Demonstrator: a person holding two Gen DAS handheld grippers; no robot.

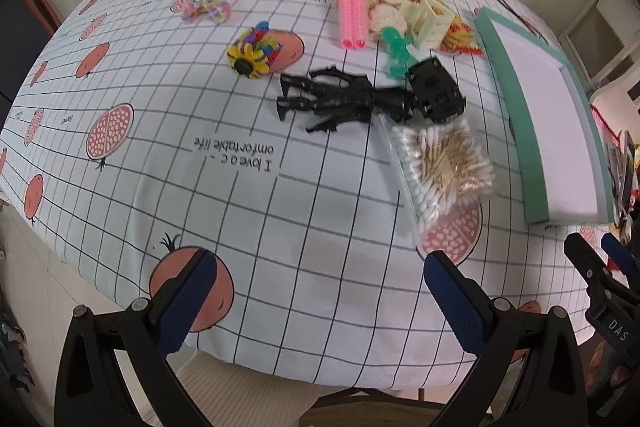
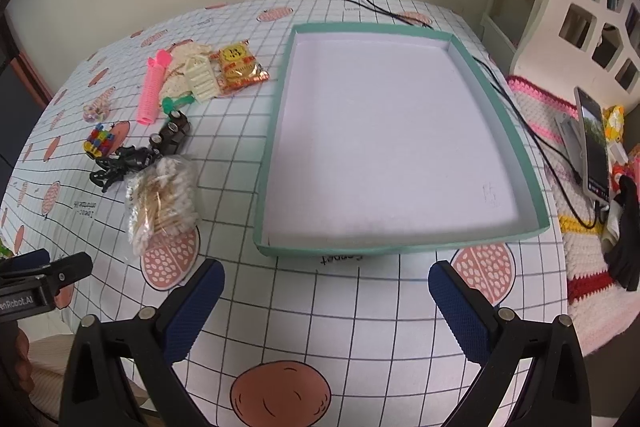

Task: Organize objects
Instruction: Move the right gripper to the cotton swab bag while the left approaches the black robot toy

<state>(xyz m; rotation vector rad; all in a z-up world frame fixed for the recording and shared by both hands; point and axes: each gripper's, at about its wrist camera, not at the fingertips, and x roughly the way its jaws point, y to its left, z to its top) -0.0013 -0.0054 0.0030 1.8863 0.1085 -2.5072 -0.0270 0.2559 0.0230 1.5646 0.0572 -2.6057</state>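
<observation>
**Waiting over a scattered bench**

Hovering above the near edge of the bench (image 1: 320,267), the left tool (image 1: 320,291) and right tool (image 2: 326,301) both gape wide, gripping nothing. A shallow teal tray (image 2: 276,131) with a bare white floor lies towards the right edge. To its left are the loose items: a bag of cotton swabs (image 2: 162,195), a black toy figure (image 1: 340,99) (limbs splayed), pink hair rollers (image 1: 352,7), a snack packet (image 2: 238,69) and a sunflower clip (image 1: 250,61).

Both units, the left claw (image 1: 320,275) and right claw (image 2: 326,285), show black plastic frames, silver pivot screws and blue textured pads (image 2: 460,311), with white lettering on the body visible in each opposite view.
</observation>
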